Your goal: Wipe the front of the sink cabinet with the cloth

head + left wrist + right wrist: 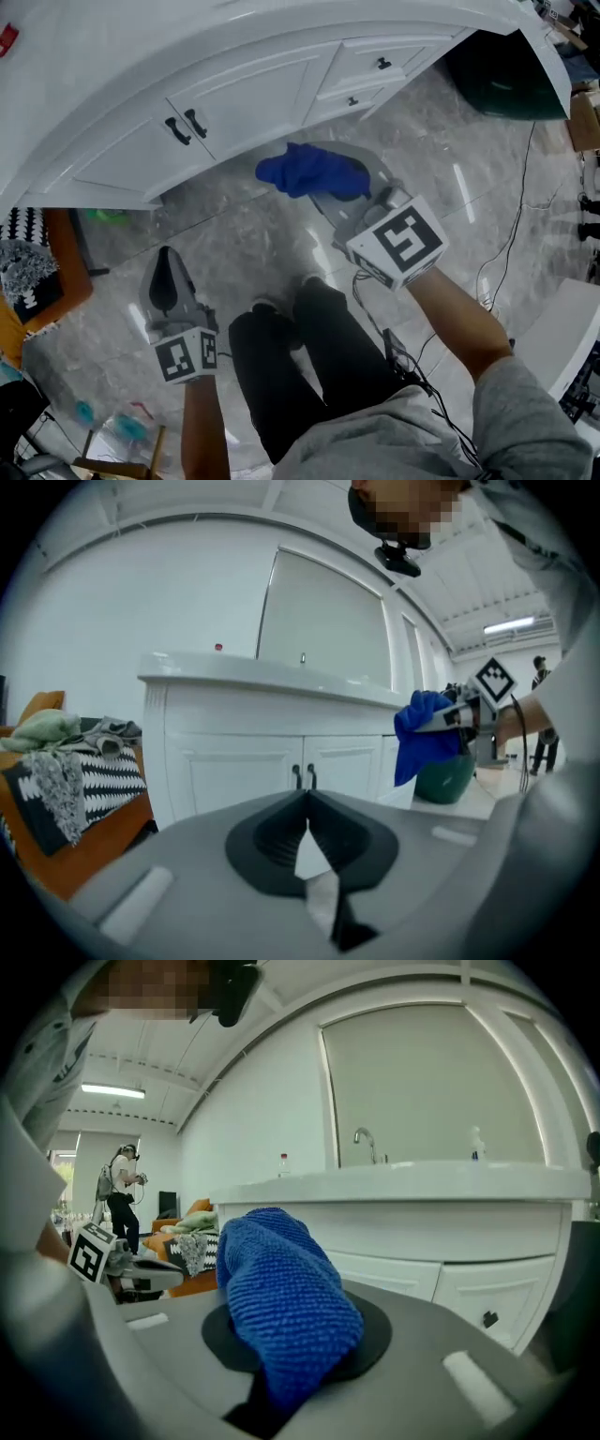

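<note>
Your right gripper (330, 183) pinches the cloth (295, 173), not yet touching the cabinet front (248, 98); left gripper (166, 261) closed, empty; press forward next.

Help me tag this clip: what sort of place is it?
Likely a bathroom or washroom display: a white panelled sink cabinet with black handles, a chrome tap on its countertop, grey marble-look floor.

Right tool (345, 180) reaches forward clamping the cloth (305, 171); left tool (166, 258) hangs closed
</note>
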### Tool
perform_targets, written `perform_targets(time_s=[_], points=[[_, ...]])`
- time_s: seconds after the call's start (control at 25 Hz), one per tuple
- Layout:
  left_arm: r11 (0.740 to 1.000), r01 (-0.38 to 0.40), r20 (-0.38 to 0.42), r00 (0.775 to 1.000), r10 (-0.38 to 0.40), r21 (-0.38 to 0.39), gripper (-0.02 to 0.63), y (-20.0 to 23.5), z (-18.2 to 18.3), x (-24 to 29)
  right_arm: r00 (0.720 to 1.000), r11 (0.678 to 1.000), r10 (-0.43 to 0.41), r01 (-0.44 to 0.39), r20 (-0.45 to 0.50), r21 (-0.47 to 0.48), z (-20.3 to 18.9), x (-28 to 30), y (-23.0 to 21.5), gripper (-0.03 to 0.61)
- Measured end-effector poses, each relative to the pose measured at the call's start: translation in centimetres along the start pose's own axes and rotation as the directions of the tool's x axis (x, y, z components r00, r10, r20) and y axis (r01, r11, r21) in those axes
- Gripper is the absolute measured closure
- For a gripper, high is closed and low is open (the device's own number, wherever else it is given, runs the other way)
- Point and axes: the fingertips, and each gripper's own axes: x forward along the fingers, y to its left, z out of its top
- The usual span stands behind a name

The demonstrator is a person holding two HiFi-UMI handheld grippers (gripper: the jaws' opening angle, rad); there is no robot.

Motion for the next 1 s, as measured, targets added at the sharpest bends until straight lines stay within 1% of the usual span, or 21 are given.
perform_targets(time_s=[0.16,0.28,0.48,0.56,0.68,0.8,1.0], points=[[1.000,0.012,-0.047,0.999,-0.013,-0.007,0.603,-0.2,8.8,-5.7,0.999,1.000,-0.010,0.011,-0.043,0.010,7.7,-4.7,1.0,0.514],[1.000,0.011,-0.060,0.998,-0.013,-0.025,0.603,-0.1,15.6,-9.3,0.998,0.999,-0.036,0.035,-0.051,-0.030,13.8,-8.7,0.6,0.514],[0.999,0.035,-0.043,0.998,-0.036,-0.028,0.603,-1.2,25.4,-12.9,0.991,0.986,-0.130,0.125,-0.037,-0.106,23.2,-16.5,-1.6,0.514],[0.999,0.048,-0.023,0.999,-0.048,-0.015,0.603,-2.1,28.5,-13.8,0.985,0.981,-0.167,0.163,-0.033,-0.107,26.2,-19.7,-2.3,0.514],[0.998,0.065,-0.001,0.998,-0.065,-0.011,0.603,-3.9,32.0,-15.1,0.978,0.977,-0.209,0.208,-0.013,-0.045,29.0,-23.5,-1.8,0.514],[0.997,0.070,0.029,0.997,-0.069,-0.031,0.603,-5.1,34.8,-16.4,0.970,0.970,-0.242,0.242,0.015,-0.014,30.0,-25.6,-0.4,0.515],[0.997,0.071,0.058,0.996,-0.069,-0.037,0.603,-5.7,36.8,-18.4,0.971,0.972,-0.235,0.234,0.046,0.033,30.3,-26.6,2.1,0.514]])
